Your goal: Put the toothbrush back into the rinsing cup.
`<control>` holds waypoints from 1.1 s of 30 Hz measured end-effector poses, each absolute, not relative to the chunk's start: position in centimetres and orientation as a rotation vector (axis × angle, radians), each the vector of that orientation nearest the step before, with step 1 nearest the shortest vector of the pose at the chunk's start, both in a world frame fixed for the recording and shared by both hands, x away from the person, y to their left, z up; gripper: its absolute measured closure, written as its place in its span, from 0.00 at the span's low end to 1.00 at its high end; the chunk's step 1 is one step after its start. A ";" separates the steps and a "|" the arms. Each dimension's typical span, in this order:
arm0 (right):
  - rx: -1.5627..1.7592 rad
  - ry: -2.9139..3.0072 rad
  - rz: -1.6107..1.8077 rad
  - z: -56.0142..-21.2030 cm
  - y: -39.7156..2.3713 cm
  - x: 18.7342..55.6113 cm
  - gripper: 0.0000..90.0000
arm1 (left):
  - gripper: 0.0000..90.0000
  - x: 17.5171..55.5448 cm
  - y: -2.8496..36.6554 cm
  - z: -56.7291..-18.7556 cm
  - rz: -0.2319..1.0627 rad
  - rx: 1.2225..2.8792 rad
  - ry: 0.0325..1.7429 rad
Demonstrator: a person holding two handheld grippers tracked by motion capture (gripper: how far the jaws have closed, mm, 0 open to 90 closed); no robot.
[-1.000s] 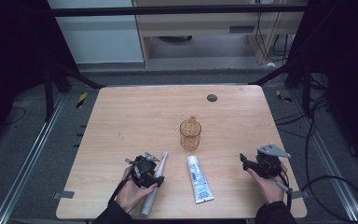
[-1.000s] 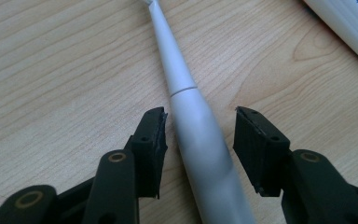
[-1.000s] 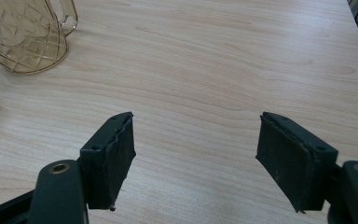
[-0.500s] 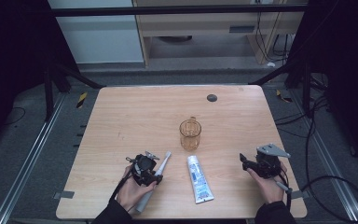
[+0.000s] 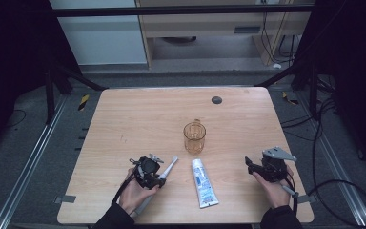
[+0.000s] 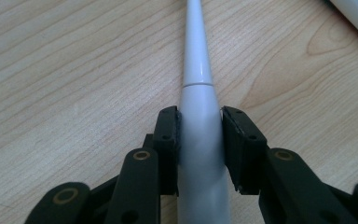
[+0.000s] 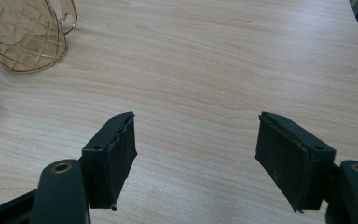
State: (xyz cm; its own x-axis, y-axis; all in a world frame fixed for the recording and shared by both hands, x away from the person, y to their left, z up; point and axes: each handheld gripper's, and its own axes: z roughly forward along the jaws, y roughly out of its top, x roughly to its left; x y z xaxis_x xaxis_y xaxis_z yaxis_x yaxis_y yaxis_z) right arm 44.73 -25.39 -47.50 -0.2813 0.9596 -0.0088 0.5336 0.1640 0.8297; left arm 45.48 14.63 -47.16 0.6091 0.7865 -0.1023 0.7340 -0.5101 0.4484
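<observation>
Left tongs point(image 6: 199, 140): your jaws have just been closing on the white plastic electric toothbrush point(image 6: 198, 74), and its handle now sits between both pads with no gap visible on either side; I read this as contact made, grip on. The toothbrush still lies flat on the pale wooden table point(image 6: 65, 60). In the high view your left tongs point(image 5: 158, 177) cover the mid-handle; the butt runs back under your left hand point(image 5: 132, 193).

Key relation: the long axis of the toothbrush runs straight ahead from between your jaws, in line with them, its neck narrowing away toward the brush head point(image 5: 173, 159). The pads cross that axis squarely at the thick part just behind the neck joint. A lift should therefore bring it up level rather than swinging, though that is a judgement.

Beyond the jaw tips and off to their right lies the white and blue toothpaste tube point(image 5: 204, 183), near but apart from the toothbrush. Farther ahead stands the amber cut-glass mug point(image 5: 194, 136), upright and apart from both.

Right tongs point(image 7: 196, 163): jaws wide, nothing between them, bare table beneath. The mug point(image 7: 25, 35) lies ahead and well to their left. Your left hand is plainly the nearer to the toothbrush; your right hand point(image 5: 272, 190) rests well apart.
</observation>
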 end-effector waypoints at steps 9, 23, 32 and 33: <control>1.408 1.889 1.002 -47.5 -25.5 44.7 0.32 | 0.74 44.7 15.8 -44.4 0.273 2.251 1.161; 1.414 1.880 1.007 -47.5 -25.5 44.8 0.32 | 0.74 44.9 17.9 -39.8 0.435 2.052 1.118; 1.403 1.868 1.010 -47.5 -25.5 44.7 0.33 | 0.74 46.4 17.9 -38.0 0.489 1.962 1.100; 1.401 1.867 1.010 -47.5 -25.5 44.7 0.33 | 0.74 46.6 17.8 -37.8 0.497 1.950 1.093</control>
